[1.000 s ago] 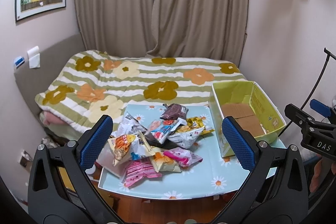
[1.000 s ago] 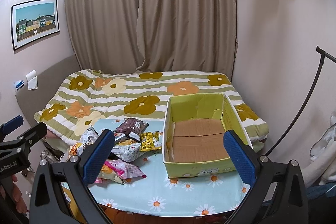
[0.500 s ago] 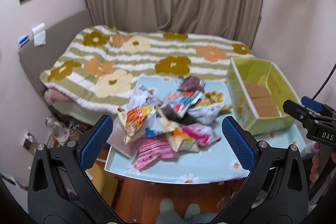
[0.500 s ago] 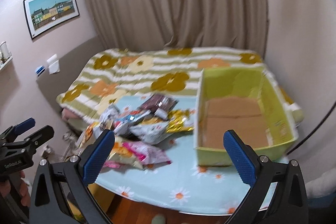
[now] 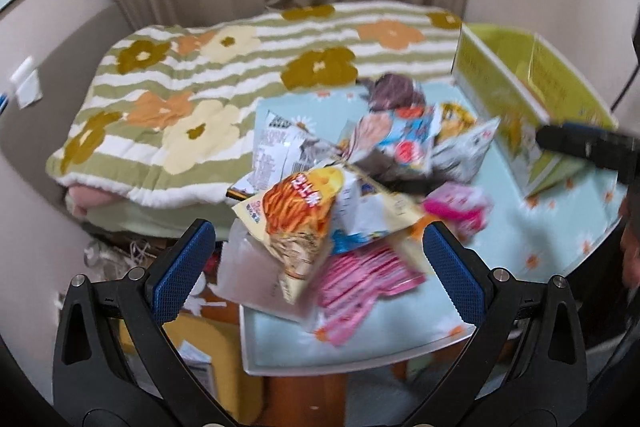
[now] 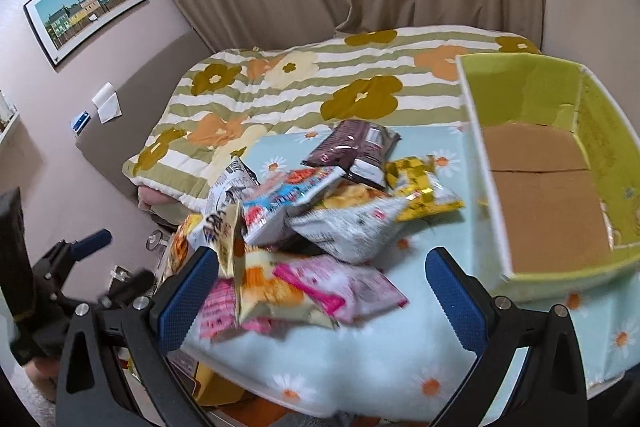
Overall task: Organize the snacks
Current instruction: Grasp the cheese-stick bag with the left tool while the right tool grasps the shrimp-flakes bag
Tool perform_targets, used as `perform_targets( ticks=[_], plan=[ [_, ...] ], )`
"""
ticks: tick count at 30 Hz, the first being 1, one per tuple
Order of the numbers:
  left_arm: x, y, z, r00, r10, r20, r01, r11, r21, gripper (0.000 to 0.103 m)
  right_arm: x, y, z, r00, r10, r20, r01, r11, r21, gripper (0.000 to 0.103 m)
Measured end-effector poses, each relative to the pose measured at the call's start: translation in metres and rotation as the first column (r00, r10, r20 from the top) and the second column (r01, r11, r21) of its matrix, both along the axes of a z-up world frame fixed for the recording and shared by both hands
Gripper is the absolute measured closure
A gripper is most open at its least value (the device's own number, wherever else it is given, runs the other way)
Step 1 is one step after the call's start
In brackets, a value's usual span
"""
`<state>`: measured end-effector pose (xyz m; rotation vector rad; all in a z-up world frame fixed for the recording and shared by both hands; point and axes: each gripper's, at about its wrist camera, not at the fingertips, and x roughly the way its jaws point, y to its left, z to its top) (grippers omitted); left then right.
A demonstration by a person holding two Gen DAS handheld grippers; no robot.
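On the desk (image 6: 360,359) the snack packets (image 6: 320,211) are lying heaped left of the empty green box (image 6: 552,211). Both the left gripper (image 5: 316,259) and right gripper (image 6: 320,291) are hovering with jaws spread, grasping nothing. The orange chip bag (image 5: 296,223) is overhanging the desk's edge; a clumsy nudge risks knocking it onto the floor.

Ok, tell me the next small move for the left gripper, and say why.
Probably lower the left gripper onto the orange chip bag and close. Its fingers are open and empty, that bag lies topmost on the nearest edge of the pile between them, and the green box holds no snacks.
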<state>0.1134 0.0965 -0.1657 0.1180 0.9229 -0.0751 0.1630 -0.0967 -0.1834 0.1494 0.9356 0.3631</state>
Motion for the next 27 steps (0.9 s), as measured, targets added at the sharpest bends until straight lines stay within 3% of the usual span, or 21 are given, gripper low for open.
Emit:
perform_targets(
  ticks=[4,8,13,18,22,27],
  plan=[
    [0.024,0.01,-0.022,0.992,-0.112,-0.051,0.115,0.992,0.055,0.0,0.028,0.025,-0.008,0.998,0.069,-0.003,-0.07,0.996,-0.048,0.0],
    [0.047,0.011,-0.039,0.965,-0.245,-0.095,0.255,0.959,0.122,0.0,0.062,0.051,-0.012,0.976,0.216,-0.04,-0.219,0.967,-0.129,0.0],
    [0.069,0.006,-0.049,0.903,-0.402,-0.153,0.424,0.893,0.153,0.0,0.1,0.077,-0.025,0.897,0.415,-0.153,-0.439,0.879,-0.185,0.0],
    [0.084,-0.007,-0.065,0.824,-0.521,-0.222,0.557,0.818,0.147,0.0,0.123,0.101,-0.046,0.807,0.525,-0.269,-0.583,0.779,-0.228,0.0],
    [0.088,-0.013,-0.075,0.789,-0.558,-0.258,0.599,0.791,0.122,0.002,0.13,0.115,-0.057,0.754,0.569,-0.327,-0.649,0.721,-0.243,0.0],
    [0.093,-0.013,-0.088,0.767,-0.564,-0.307,0.612,0.787,0.082,0.016,0.144,0.124,-0.076,0.71,0.57,-0.414,-0.684,0.696,-0.216,0.0]
  ],
)
